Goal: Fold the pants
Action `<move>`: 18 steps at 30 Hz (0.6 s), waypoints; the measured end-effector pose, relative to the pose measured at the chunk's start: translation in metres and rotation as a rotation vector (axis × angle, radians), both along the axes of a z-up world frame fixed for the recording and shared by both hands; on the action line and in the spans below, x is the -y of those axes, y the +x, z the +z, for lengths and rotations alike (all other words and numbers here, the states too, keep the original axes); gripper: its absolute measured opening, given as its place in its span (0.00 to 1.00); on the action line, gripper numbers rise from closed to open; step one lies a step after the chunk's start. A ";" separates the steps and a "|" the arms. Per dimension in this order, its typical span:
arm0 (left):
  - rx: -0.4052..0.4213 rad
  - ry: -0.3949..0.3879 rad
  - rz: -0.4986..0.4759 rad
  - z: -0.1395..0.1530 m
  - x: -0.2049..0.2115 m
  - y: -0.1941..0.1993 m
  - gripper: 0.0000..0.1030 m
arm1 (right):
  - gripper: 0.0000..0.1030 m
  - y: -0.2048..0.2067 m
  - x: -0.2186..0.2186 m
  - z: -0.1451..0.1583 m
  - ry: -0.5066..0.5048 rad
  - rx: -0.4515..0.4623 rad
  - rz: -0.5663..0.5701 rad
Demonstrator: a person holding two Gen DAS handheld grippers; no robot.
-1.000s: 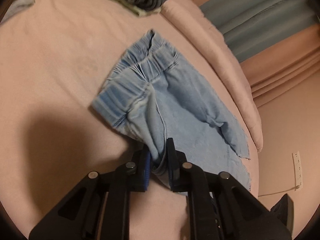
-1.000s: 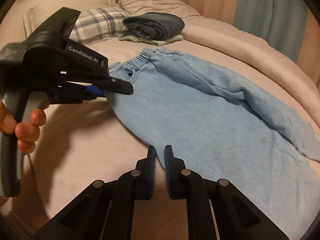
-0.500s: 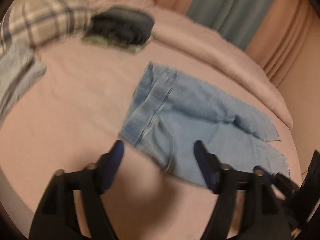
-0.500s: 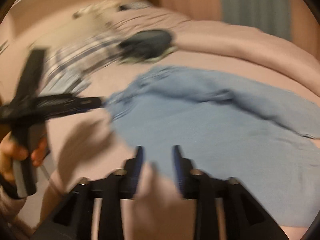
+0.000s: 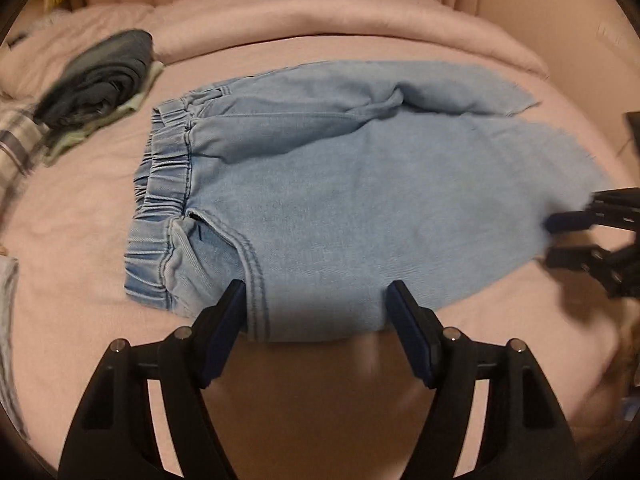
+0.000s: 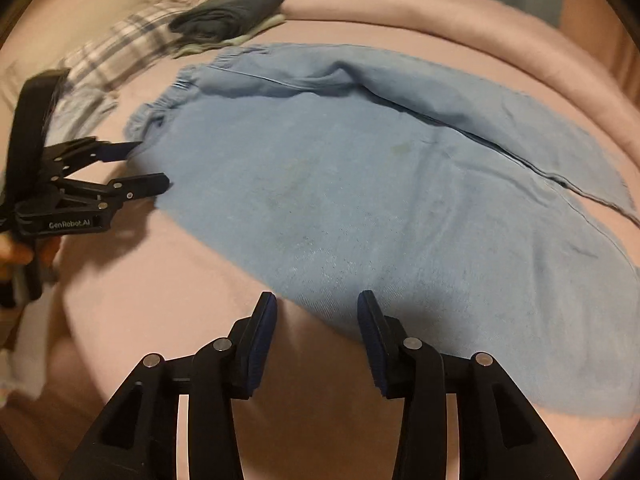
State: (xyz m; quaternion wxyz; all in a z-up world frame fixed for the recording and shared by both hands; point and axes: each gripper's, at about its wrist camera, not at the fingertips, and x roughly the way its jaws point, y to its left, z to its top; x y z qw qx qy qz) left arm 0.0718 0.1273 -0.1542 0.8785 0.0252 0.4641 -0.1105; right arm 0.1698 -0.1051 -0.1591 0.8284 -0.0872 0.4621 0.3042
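Left tool (image 5: 316, 292) hovers open above pants (image 5: 360, 200) hem; right tool (image 6: 316, 304) likewise.

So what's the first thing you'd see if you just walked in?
The big light blue pants, lying spread flat in the middle of the pink bed. Then the two black grippers at their near edge, the left gripper and the right gripper, both open and holding nothing. A dark folded pile sits behind.
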 end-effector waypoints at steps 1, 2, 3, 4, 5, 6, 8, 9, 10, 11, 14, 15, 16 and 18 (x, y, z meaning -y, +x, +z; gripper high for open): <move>0.010 -0.012 0.009 0.006 -0.003 0.005 0.70 | 0.42 0.007 0.007 0.008 0.017 0.001 0.009; 0.036 -0.004 0.024 0.015 -0.012 0.017 0.72 | 0.43 0.014 0.011 0.015 0.028 0.025 0.007; 0.063 0.010 0.030 0.021 -0.008 0.029 0.75 | 0.48 0.021 0.015 0.021 0.033 0.052 0.000; 0.090 0.028 0.035 0.029 -0.007 0.041 0.76 | 0.51 0.036 0.018 0.030 0.045 0.087 -0.013; 0.129 0.049 0.034 0.037 -0.011 0.060 0.79 | 0.52 0.049 0.019 0.037 0.061 0.108 -0.016; 0.150 0.052 0.024 0.042 -0.011 0.070 0.81 | 0.53 0.064 0.020 0.043 0.078 0.123 -0.018; 0.160 0.059 0.017 0.047 -0.013 0.102 0.81 | 0.53 0.103 0.017 0.049 0.082 0.141 -0.028; 0.151 0.066 0.007 0.048 -0.014 0.121 0.81 | 0.53 0.126 0.014 0.051 0.065 0.152 -0.036; 0.148 0.083 0.000 0.047 -0.017 0.136 0.81 | 0.53 0.145 0.005 0.051 0.045 0.160 -0.043; 0.143 0.113 0.000 0.045 -0.020 0.162 0.81 | 0.53 0.162 0.002 0.052 0.031 0.159 -0.044; 0.086 0.105 -0.002 0.036 -0.034 0.203 0.81 | 0.53 0.215 -0.009 0.047 -0.031 0.151 -0.046; 0.052 0.078 -0.016 0.033 -0.040 0.218 0.81 | 0.53 0.227 -0.010 0.046 -0.048 0.142 -0.036; 0.040 0.064 -0.018 0.030 -0.045 0.226 0.80 | 0.53 0.240 -0.016 0.043 -0.069 0.139 -0.022; 0.017 0.031 -0.038 0.025 -0.053 0.244 0.79 | 0.53 0.261 -0.027 0.039 -0.109 0.130 0.021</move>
